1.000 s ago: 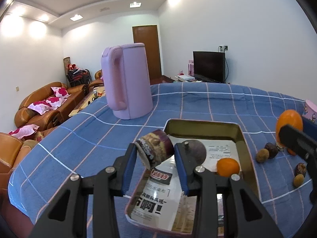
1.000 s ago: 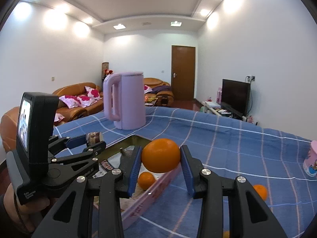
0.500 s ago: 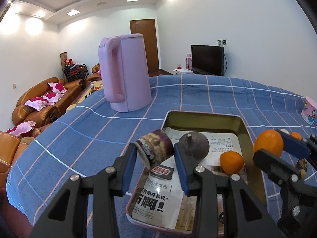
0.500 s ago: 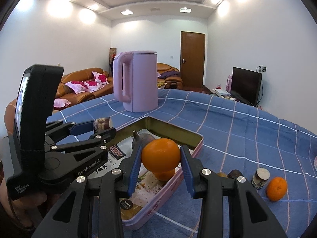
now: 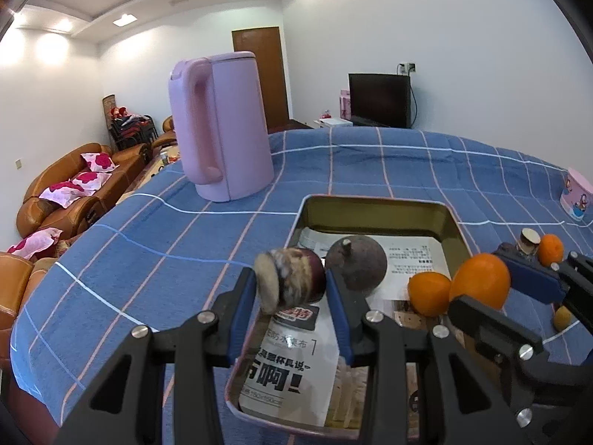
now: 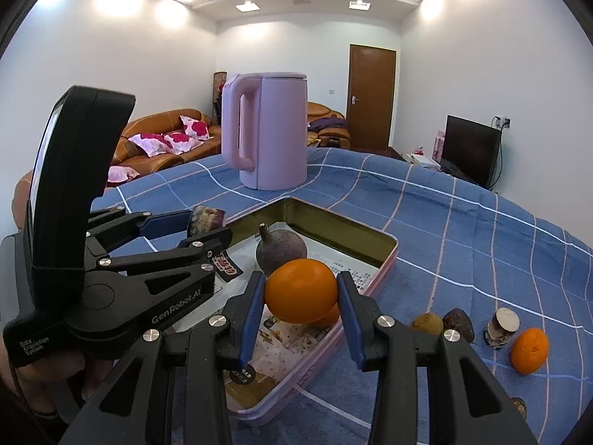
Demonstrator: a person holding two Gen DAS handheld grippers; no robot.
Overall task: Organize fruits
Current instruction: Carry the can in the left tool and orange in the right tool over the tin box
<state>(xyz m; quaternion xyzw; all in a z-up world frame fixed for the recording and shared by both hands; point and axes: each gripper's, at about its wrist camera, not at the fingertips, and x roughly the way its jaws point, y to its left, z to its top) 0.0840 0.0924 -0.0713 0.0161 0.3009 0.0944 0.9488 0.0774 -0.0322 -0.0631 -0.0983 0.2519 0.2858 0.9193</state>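
Note:
My left gripper (image 5: 291, 282) is shut on a short purple-skinned fruit chunk (image 5: 292, 278) with a pale cut end. It holds the chunk just above the left side of a pink tray (image 5: 374, 200) lined with printed paper. My right gripper (image 6: 301, 293) is shut on a large orange (image 6: 300, 291), low over the tray's right side (image 6: 385, 259). Inside the tray lie a dark round fruit (image 5: 355, 263) (image 6: 281, 252) and a small orange (image 5: 430, 293), which the held orange (image 5: 481, 283) half hides in the right wrist view.
A tall pink kettle (image 5: 222, 137) (image 6: 270, 129) stands on the blue checked cloth behind the tray. Right of the tray lie a loose orange (image 6: 530, 350), a cut fruit chunk (image 6: 502, 328) and two small brown fruits (image 6: 459, 328). A pink cup (image 5: 576, 200) stands at the far right.
My right gripper has carried the large orange down and in over the tray, beside the small orange. The left gripper has barely moved and still holds the purple chunk.

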